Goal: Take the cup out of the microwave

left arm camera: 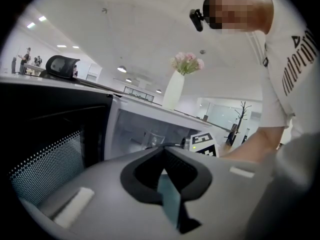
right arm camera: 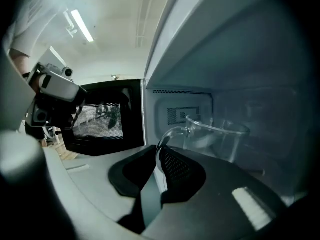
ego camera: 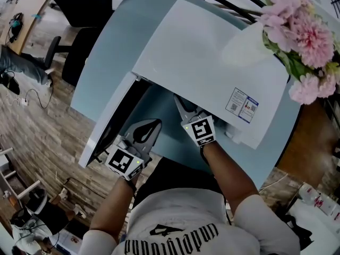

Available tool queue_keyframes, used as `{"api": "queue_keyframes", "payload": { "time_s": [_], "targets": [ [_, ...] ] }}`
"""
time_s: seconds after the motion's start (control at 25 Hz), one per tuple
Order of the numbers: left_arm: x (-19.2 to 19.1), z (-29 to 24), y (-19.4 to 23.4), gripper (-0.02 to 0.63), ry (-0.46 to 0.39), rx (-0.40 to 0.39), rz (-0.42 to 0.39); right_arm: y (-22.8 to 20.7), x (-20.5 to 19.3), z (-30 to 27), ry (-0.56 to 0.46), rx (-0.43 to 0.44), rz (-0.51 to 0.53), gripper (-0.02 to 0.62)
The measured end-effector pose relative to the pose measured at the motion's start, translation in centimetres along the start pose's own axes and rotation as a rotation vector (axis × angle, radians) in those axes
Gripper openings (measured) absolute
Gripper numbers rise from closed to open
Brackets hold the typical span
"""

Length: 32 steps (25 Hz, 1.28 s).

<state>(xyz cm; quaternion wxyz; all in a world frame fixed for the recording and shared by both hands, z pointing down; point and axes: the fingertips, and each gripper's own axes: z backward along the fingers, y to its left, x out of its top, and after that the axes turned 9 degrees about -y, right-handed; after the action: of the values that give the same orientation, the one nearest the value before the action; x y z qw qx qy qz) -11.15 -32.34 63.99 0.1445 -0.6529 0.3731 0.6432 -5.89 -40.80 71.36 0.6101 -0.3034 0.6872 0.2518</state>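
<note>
**A:** Start closest in. What are the two tools doing?

**B:** The left gripper (ego camera: 154, 125) hangs just outside the microwave (ego camera: 212, 62), in front of its opening on the hinge side. In the left gripper view its jaws (left arm camera: 163, 147) are pressed together with nothing between them.

**A:** And the other one?

**B:** The right gripper (ego camera: 180, 104) reaches into the microwave's cavity, with its tips under the top panel in the head view. In the right gripper view it (right arm camera: 159, 150) is clamped on the handle (right arm camera: 167, 134) of the cup (right arm camera: 215, 136). The clear loop runs down into the seam where the jaws meet.

**A:** So where is the cup itself?

**B:** It is inside the microwave, upright and towards the back wall. It is see-through glass and I cannot tell if anything is in it. The left gripper view catches it too, faintly, within the cavity (left arm camera: 152, 138).

**A:** What about the door?

**B:** The door (ego camera: 106, 126) is swung wide open on the microwave's left side. Its dark meshed window shows in the right gripper view (right arm camera: 100, 120).

**A:** What lies past the microwave?

**B:** The microwave sits on a pale blue table (ego camera: 111, 41). A white vase (ego camera: 244, 44) of pink flowers (ego camera: 297, 20) stands on the microwave's top, at its far right corner. A small printed sticker (ego camera: 242, 104) is on the same panel, nearer the front edge. Beyond the door side of the microwave a black chair (ego camera: 79, 52) stands on a wood-plank floor (ego camera: 48, 126).
</note>
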Motion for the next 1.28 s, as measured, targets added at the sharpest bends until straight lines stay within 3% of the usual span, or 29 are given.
{"api": "queue_keyframes", "payload": {
  "time_s": [0.28, 0.64, 1.28],
  "targets": [
    [0.6, 0.5, -0.4, 0.051, -0.008, -0.004, -0.011, 0.0, 0.5, 0.7, -0.005, -0.003, -0.012, 0.037],
    [1.8, 2.0, -0.9, 0.051, -0.026, 0.002, -0.029, 3.1, 1.4, 2.7, 0.001, 0.048, 0.052, 0.037],
    [4.1, 6.1, -4.0, 0.05, -0.07, -0.016, -0.057, 8.7, 5.2, 7.6, 0.001, 0.086, 0.061, 0.038]
  ]
}}
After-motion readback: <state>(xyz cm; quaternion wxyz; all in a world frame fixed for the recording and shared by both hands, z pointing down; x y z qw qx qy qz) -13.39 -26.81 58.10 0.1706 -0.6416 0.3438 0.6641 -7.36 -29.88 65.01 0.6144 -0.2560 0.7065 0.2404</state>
